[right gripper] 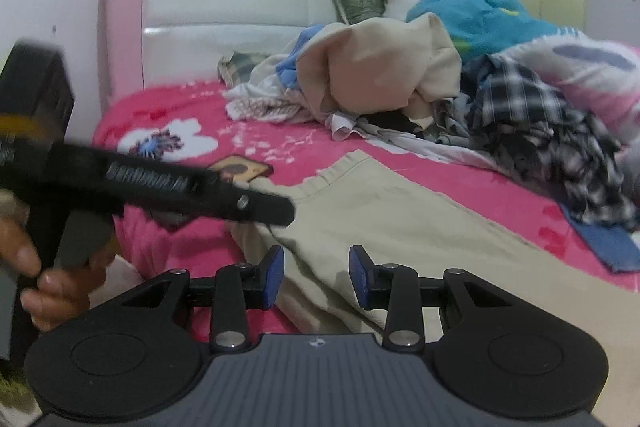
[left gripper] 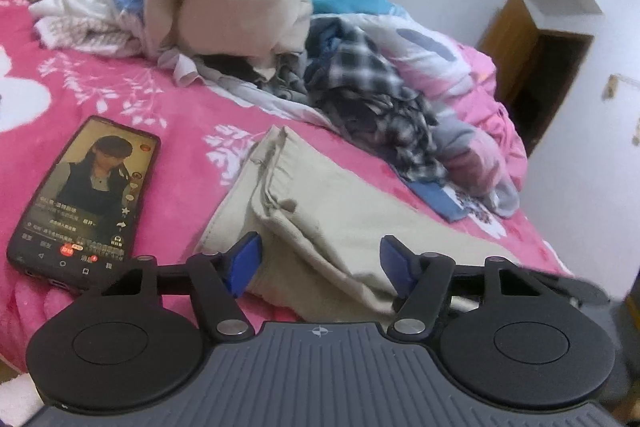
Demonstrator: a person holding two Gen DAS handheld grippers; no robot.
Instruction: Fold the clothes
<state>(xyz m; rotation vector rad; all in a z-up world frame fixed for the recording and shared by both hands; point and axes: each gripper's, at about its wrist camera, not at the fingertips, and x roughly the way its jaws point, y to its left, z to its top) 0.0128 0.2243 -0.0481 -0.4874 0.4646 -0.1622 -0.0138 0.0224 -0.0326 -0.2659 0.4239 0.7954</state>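
Your black left gripper [left gripper: 320, 263] and black right gripper [right gripper: 316, 277] both gape, blue pads [right gripper: 274, 277] apart; your left hand [right gripper: 48, 279] grips its handle.

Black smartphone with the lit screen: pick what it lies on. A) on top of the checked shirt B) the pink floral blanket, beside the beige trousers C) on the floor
B: the black smartphone lies flat on the pink floral blanket, just left of the beige trousers.
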